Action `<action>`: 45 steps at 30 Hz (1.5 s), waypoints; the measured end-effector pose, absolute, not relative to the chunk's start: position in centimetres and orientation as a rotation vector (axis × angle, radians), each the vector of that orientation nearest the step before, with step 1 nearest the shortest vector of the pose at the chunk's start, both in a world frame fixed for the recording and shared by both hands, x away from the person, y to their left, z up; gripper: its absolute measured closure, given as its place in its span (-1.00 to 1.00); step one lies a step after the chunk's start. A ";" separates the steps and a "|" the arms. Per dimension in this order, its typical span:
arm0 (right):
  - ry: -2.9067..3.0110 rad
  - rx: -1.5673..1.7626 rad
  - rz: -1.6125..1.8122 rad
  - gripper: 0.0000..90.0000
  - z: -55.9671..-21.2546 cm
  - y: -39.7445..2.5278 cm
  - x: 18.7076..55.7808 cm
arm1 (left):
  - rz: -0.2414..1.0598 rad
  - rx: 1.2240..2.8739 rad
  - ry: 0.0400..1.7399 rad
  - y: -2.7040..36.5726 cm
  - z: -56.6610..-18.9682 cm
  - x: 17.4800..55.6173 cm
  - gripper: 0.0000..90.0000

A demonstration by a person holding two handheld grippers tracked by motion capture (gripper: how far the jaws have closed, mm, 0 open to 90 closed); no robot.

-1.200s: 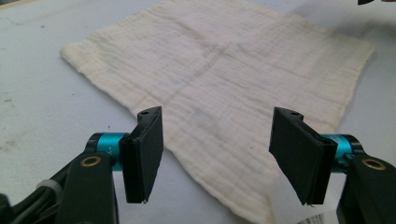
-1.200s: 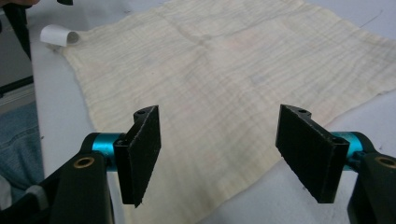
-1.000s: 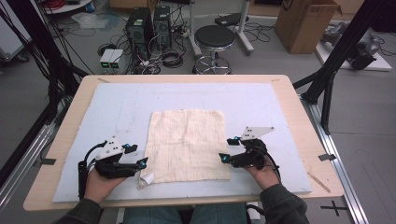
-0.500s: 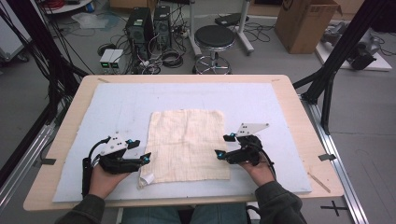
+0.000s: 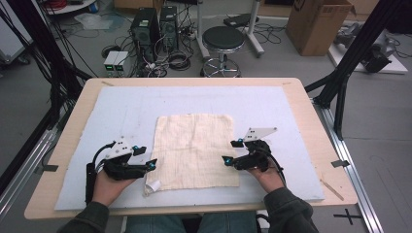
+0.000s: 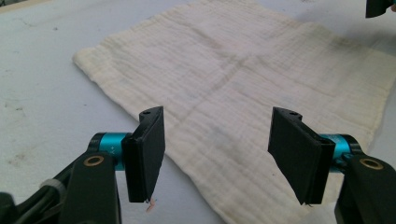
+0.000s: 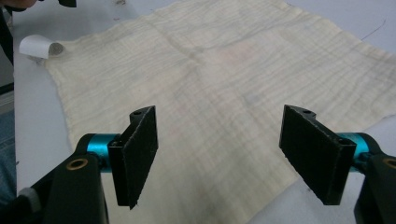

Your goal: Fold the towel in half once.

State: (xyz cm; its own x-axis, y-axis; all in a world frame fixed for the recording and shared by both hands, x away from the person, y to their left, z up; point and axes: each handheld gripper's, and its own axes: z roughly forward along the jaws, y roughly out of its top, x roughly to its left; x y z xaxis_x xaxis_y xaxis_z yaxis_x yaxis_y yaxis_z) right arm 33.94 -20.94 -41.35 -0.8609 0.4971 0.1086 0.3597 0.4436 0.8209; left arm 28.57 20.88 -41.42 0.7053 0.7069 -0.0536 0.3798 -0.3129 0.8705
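The left gripper [image 5: 145, 158] sits at the near left of the table [image 5: 73, 131], held in a hand [image 5: 108, 185] that comes up from the near edge. Its jaws are spread wide with nothing between them, and they point right toward the cloth [image 5: 194, 149]. In the left gripper view the jaws hang over the cloth's left edge, clear of the fabric.

The cloth lies flat on the mat [image 5: 126, 109], in the middle of the table and toward the near side. It is cream, roughly square, with faint fold lines crossing at its centre. A small white tag [image 5: 152, 186] curls up at its near left corner, just right of the left hand.

The right gripper [image 5: 232, 151] sits at the cloth's right edge, near side, held by the other hand [image 5: 265, 175]. Its jaws are also spread wide and hold nothing, pointing left over the cloth. In the right gripper view the cloth [image 7: 219, 93] stretches away between the jaws, with the tag [image 7: 38, 47] at the far left corner.
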 end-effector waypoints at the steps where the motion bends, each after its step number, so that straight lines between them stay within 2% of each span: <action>1: 2.539 0.761 1.389 -0.39 -41.4 -20.9 34.0 | 0.414 1.931 0.841 20.9 -41.4 28.7 -0.17; 11: 2.514 0.801 1.391 -0.39 -40.7 -21.5 35.8 | 0.365 1.932 0.876 21.2 -40.9 31.0 -0.13; 23: 2.561 0.886 1.282 -0.48 -40.1 -21.9 39.7 | 0.357 1.960 0.880 20.6 -39.5 34.9 -0.05; 27: 2.557 0.948 1.265 -0.46 -39.6 -22.1 41.2 | 0.362 1.933 0.915 20.7 -39.0 36.5 -0.03; 32: 2.524 0.978 1.270 -0.38 -38.6 -22.2 43.0 | 0.375 1.948 0.969 20.9 -38.7 38.6 -0.01; 38: 2.485 0.982 1.250 -0.11 -37.7 -21.7 45.1 | 0.424 1.928 1.015 20.7 -38.1 41.3 0.03; 43: 2.462 1.021 1.207 0.13 -38.0 -21.3 47.3 | 0.436 1.923 1.072 20.4 -38.9 43.4 0.10; 45: 2.451 1.035 1.203 0.17 -38.4 -21.2 48.0 | 0.437 1.901 1.096 20.3 -39.7 44.0 0.15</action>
State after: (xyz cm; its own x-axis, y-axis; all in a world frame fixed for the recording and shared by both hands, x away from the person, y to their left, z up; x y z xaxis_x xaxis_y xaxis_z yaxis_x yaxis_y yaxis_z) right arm 47.99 -21.18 -38.36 -0.7272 0.6786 0.1038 0.4972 0.4164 0.7611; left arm 44.04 20.32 -39.71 0.5503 0.8269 -0.1163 0.5199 -0.2302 0.8226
